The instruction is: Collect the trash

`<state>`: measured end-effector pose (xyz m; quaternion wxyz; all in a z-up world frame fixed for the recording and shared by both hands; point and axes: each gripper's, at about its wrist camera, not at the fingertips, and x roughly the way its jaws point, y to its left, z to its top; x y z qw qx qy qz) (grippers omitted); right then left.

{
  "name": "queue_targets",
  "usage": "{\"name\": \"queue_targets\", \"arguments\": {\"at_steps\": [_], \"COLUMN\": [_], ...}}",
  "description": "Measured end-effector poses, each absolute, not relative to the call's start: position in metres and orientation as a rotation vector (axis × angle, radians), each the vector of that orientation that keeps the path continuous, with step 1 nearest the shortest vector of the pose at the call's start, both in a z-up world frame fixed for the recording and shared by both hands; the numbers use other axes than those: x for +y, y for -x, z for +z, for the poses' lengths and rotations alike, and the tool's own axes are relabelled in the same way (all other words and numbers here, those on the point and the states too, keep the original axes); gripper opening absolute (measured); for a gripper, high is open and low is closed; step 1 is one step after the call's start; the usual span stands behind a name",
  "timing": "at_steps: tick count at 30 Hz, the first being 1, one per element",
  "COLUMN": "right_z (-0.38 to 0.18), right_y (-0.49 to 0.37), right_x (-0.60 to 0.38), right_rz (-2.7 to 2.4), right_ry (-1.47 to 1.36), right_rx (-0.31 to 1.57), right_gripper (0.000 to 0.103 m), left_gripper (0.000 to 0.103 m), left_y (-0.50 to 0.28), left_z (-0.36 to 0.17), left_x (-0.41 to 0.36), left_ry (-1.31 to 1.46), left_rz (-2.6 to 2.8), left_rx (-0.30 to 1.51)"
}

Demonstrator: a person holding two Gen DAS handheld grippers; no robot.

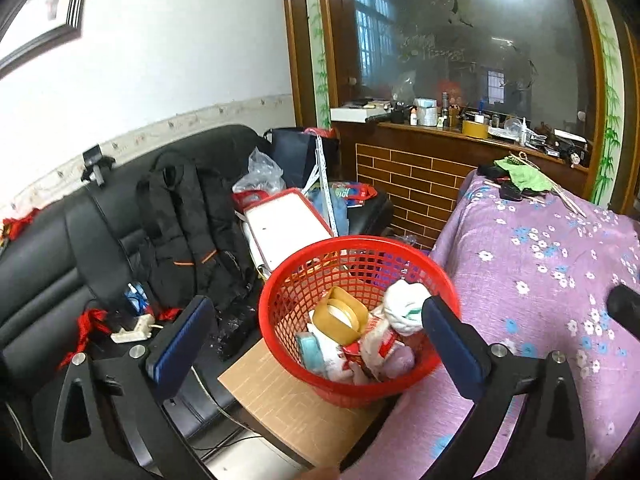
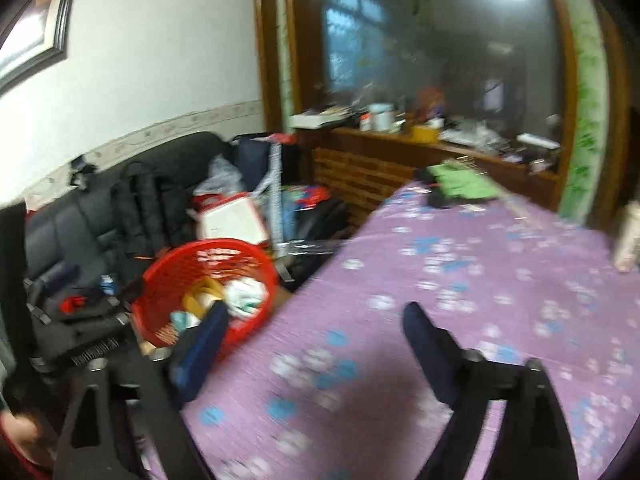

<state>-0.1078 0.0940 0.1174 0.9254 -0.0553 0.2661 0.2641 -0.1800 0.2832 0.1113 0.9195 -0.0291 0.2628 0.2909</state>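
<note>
A red mesh basket (image 1: 280, 280) stands on a small wooden stand (image 1: 288, 404) between a black sofa and a table with a purple flowered cloth (image 1: 540, 264). It holds a tan tape roll (image 1: 340, 314), white crumpled paper (image 1: 404, 306) and wrappers. My left gripper (image 1: 316, 322) is open and empty, its fingers on either side of the basket's near half. In the blurred right wrist view the basket (image 2: 168, 276) lies at the lower left. My right gripper (image 2: 316, 330) is open and empty over the purple cloth (image 2: 460, 280).
The sofa (image 1: 48, 264) carries a black backpack (image 1: 188, 224), a white board (image 1: 288, 224) and bags. A green cloth with sticks (image 1: 520, 178) lies at the table's far end. A cluttered wooden counter (image 1: 460, 132) stands behind. A pale object (image 2: 630, 236) sits at the table's right edge.
</note>
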Motion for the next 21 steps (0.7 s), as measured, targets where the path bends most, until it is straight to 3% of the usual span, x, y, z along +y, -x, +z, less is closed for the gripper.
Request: {"name": "queue_targets", "arguments": {"at_steps": [5, 21], "right_z": [0.113, 0.1], "right_y": [0.13, 0.153], "right_x": [0.049, 0.023], "right_rz": [0.394, 0.335], "right_ry": [0.139, 0.189], "right_rx": [0.493, 0.45], "right_gripper": [0.1, 0.101], "left_gripper": [0.103, 0.103], "left_y": [0.184, 0.191], "left_z": [0.112, 0.1], "left_x": [0.249, 0.208], "left_ry": [0.048, -0.03], "left_rz": [0.555, 0.597], "left_rx": [0.548, 0.487]}}
